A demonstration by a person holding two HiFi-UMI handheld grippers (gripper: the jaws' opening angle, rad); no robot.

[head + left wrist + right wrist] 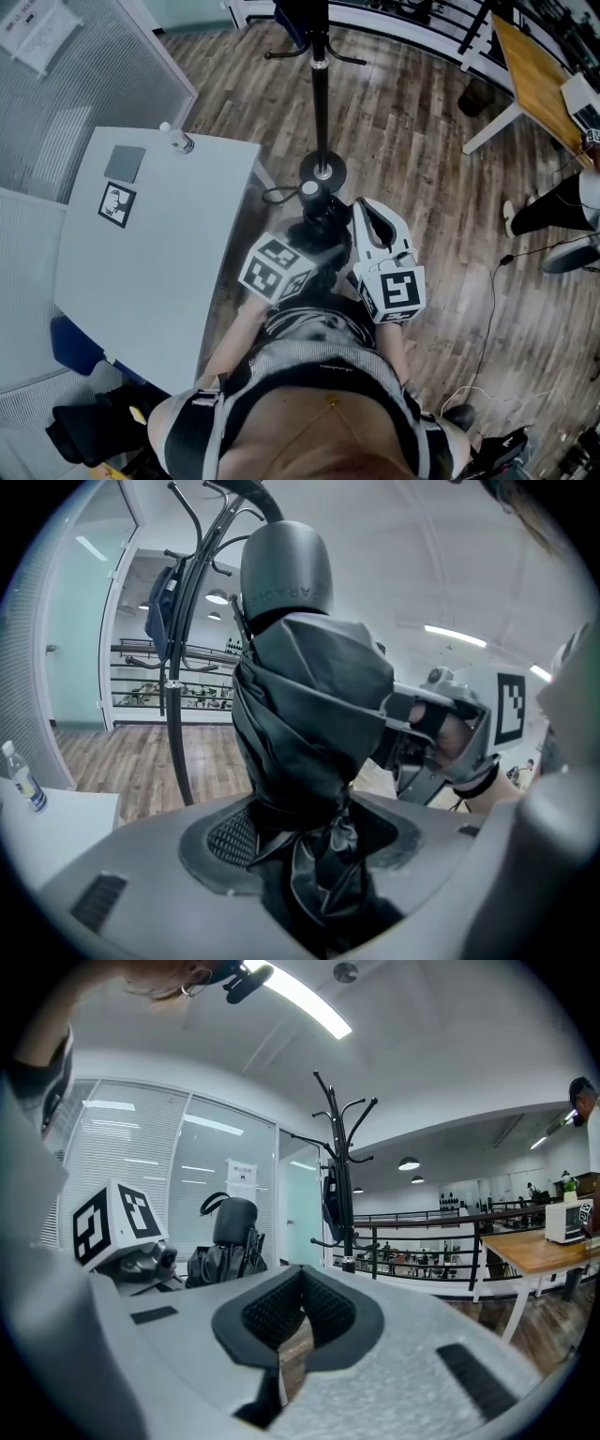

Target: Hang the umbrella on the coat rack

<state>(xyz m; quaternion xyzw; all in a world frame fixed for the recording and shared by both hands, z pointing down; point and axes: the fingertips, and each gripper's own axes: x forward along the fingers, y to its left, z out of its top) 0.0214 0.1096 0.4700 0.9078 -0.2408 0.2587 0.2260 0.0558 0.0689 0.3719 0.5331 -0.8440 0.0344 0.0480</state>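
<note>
A folded black umbrella [309,714] stands upright with its rounded grey handle [286,564] on top. My left gripper [314,846] is shut on its bunched fabric at the lower end. From the head view the umbrella [323,220] is right in front of me, close to the round base [322,171] of the black coat rack [321,84]. The coat rack [176,667] rises behind the umbrella to the left, its hooks high up. My right gripper [302,1283] is shut with nothing in it, just right of the umbrella [225,1255]; the coat rack [342,1176] stands beyond it.
A white table [159,262] is on my left with a water bottle [176,139], a grey pad [124,163] and a marker tag [117,204]. A blue bag [331,1206] hangs on the rack. A wooden table [536,75] and a railing [422,1241] stand farther off. Cables [492,309] lie on the floor at right.
</note>
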